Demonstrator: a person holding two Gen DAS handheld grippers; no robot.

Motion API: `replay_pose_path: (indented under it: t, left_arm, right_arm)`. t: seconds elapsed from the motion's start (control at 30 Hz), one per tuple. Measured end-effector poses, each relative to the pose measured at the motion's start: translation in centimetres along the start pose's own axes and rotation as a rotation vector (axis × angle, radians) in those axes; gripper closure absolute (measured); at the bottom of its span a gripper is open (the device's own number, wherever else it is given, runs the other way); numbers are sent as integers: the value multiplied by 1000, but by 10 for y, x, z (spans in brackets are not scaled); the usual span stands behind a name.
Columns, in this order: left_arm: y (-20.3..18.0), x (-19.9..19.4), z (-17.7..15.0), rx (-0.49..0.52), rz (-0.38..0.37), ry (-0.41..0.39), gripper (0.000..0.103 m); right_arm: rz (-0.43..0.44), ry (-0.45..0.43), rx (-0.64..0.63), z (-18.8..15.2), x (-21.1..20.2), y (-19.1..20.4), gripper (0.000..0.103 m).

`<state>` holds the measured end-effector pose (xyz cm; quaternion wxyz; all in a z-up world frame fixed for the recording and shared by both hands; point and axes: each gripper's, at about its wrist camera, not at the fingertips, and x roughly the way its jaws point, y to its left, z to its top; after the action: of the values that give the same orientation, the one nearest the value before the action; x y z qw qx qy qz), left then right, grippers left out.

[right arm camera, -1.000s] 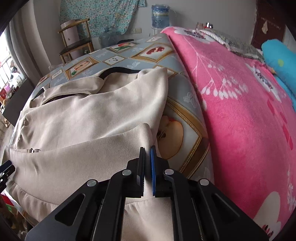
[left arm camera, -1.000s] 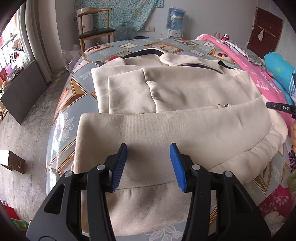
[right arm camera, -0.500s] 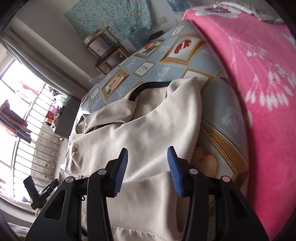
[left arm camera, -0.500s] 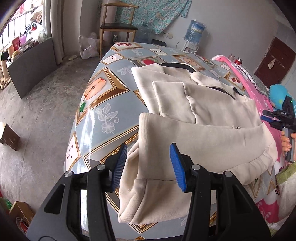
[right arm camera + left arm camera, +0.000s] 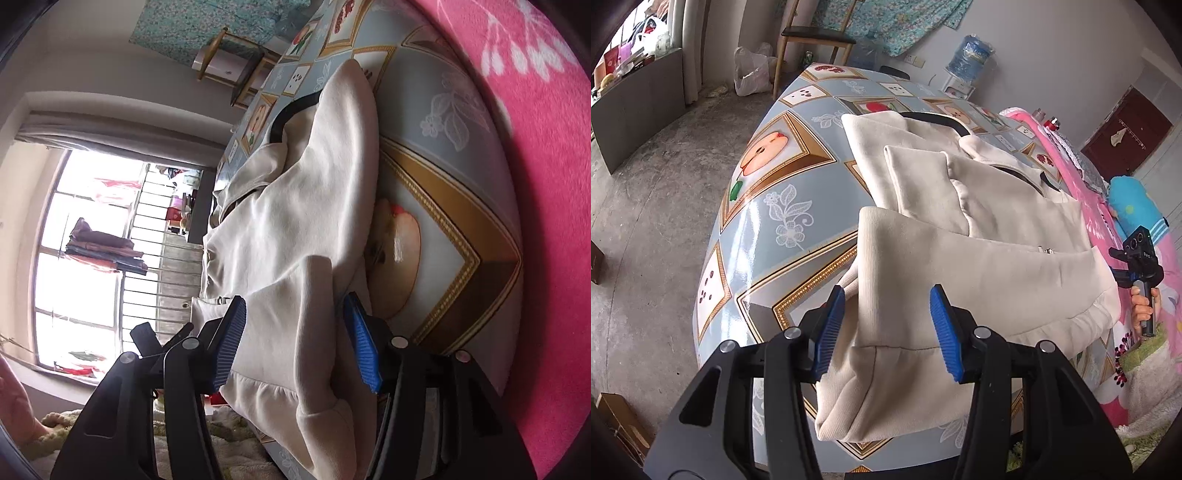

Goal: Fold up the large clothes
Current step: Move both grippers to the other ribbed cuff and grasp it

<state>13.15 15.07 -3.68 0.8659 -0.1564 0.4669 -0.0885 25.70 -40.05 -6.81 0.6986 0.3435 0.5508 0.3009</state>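
A cream jacket (image 5: 997, 229) lies on the patterned table (image 5: 768, 206) with its lower part folded up over the body. My left gripper (image 5: 886, 295) is open above the folded hem's left corner, the pads clear of the cloth. At the far right of this view a hand (image 5: 1141, 306) holds my right gripper (image 5: 1128, 275) beside the jacket's right edge. In the right wrist view, which is rolled sideways, the jaws of the right gripper (image 5: 295, 301) are opening. The jacket's (image 5: 295, 206) hem corner lies loose between them, with neither pad pressing on it.
A pink blanket (image 5: 535, 184) covers the bed against the table's right side, with a blue pillow (image 5: 1130, 199) on it. A wooden chair (image 5: 812, 37) and a water bottle (image 5: 973, 55) stand beyond the table. Bare concrete floor (image 5: 646, 203) lies to the left.
The right gripper was shut on the hem corner; it has let go, its jaws have parted, and it has rolled sideways. The left gripper swung left toward the hem's left corner, still open.
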Motion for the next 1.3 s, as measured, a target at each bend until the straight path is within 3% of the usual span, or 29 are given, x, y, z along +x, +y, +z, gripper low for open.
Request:
replay_pose_path:
  t: [0.33, 0.57, 0.7, 0.87, 0.97, 1.13, 1.3]
  left_arm:
    - [1, 2, 4, -5, 58, 8, 57]
    - [10, 21, 17, -40, -14, 11, 57]
    - [16, 25, 21, -69, -66, 19, 66]
    - [-9, 0, 19, 52, -100, -27, 66]
    - [-21, -1, 15, 108, -153, -13, 66]
    - [-34, 8, 14, 171, -103, 3, 67]
    - [-38, 7, 7, 194, -143, 11, 68]
  right_arm:
    - [-45, -4, -162, -22, 0, 36, 49]
    - [-69, -10, -155, -18, 7, 35, 49]
    - [-101, -24, -152, -22, 1, 34, 58]
    - [-174, -55, -196, -33, -6, 46, 63]
    - [-221, -65, -216, -33, 0, 51, 63]
    - [-312, -75, -237, -32, 9, 57, 63]
    - [-351, -82, -302, -41, 7, 66, 64]
